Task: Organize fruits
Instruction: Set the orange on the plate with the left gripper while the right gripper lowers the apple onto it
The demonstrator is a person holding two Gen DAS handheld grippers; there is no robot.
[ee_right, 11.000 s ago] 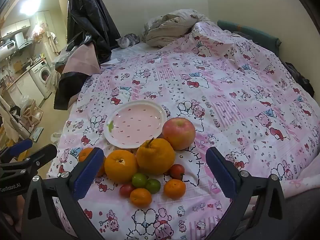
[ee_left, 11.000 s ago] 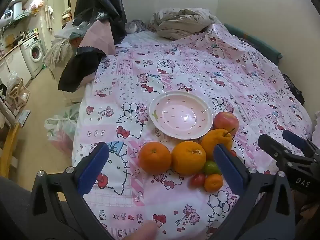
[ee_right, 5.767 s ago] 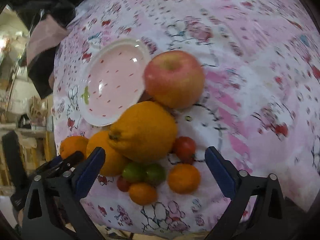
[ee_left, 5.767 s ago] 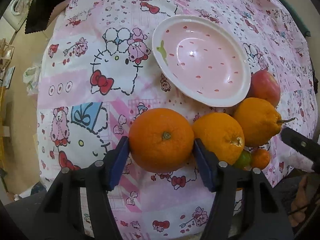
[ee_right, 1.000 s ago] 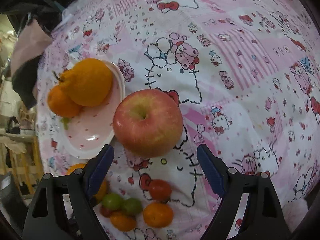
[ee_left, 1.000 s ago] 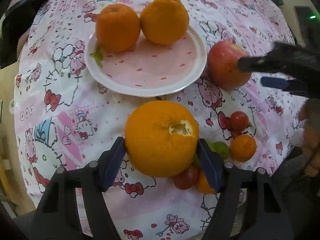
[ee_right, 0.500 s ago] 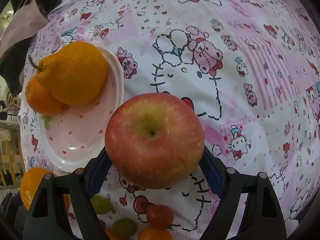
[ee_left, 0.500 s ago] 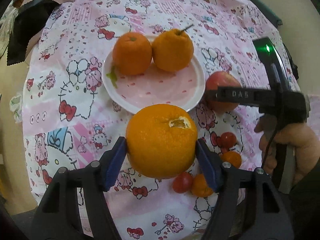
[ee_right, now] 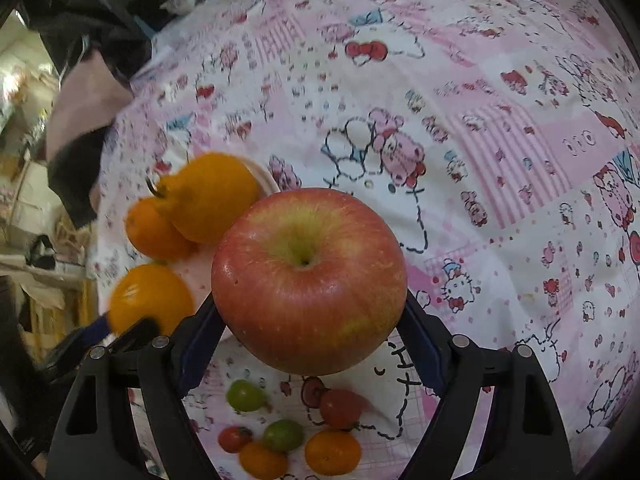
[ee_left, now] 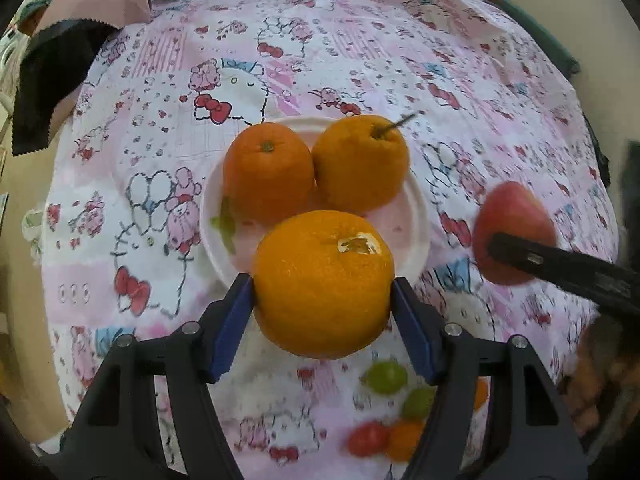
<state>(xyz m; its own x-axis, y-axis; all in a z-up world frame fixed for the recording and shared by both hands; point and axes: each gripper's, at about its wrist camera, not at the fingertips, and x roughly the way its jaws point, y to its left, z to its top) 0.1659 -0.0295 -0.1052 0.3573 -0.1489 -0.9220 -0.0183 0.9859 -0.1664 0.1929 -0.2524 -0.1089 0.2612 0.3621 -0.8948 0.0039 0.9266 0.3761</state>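
My left gripper [ee_left: 322, 312] is shut on a large orange [ee_left: 323, 285] and holds it above the near rim of the pink plate [ee_left: 416, 220]. On the plate sit a round orange [ee_left: 267, 172] and a stemmed orange citrus [ee_left: 359, 166]. My right gripper [ee_right: 310, 332] is shut on a red apple [ee_right: 309, 280], lifted off the bedspread beside the plate [ee_right: 268, 184]. The apple also shows in the left wrist view [ee_left: 514, 232], and the held orange shows in the right wrist view [ee_right: 150, 298].
Several small fruits, green, red and orange [ee_right: 282, 434], lie on the pink patterned bedspread [ee_right: 480, 160] below the grippers; they also show in the left wrist view [ee_left: 386, 376]. Dark and pink cloths [ee_left: 60, 60] lie at the bed's far left edge.
Both grippers have lifted their fruit and moved toward the plate. The orange now hangs over the plate's near rim, and the apple has risen off the bedspread.
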